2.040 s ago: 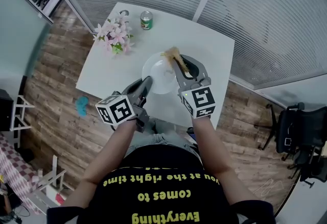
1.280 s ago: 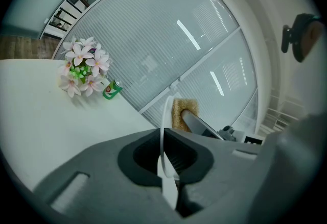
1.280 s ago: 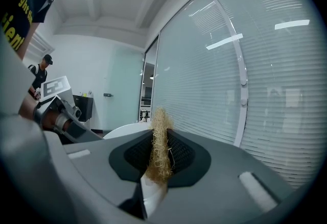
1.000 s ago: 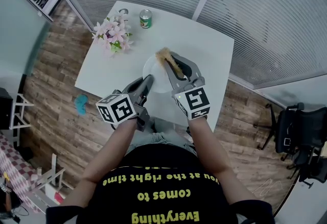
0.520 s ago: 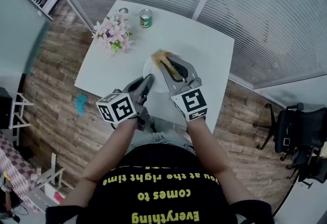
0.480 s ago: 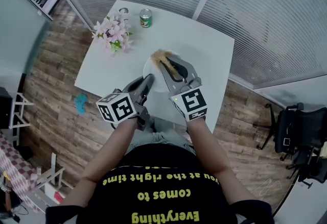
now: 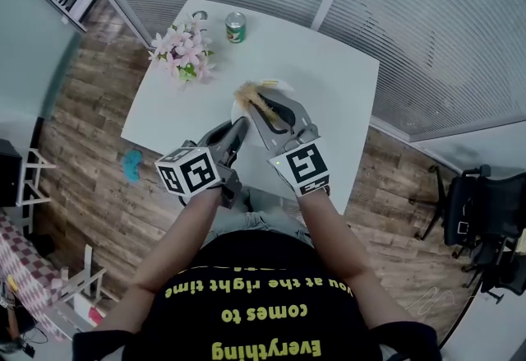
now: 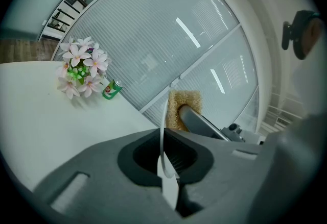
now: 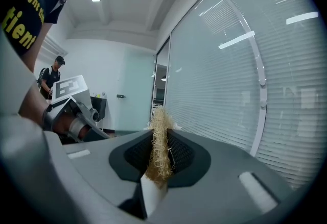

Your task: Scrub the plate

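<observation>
Tan fibrous scrub pad (image 9: 160, 141), pinched in the right gripper's (image 9: 159, 154) fingers, lies beside the round white plate's (image 8: 164, 131) face. Left gripper (image 8: 164, 154) fingers clamp its near rim over the white tabletop (image 7: 329, 80).

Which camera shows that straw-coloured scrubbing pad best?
The right gripper view: the scrubbing pad sits close, fibres plain, pinched edge-on. The left gripper view shows its flat face, farther off; the head view, a small tan patch.
</observation>
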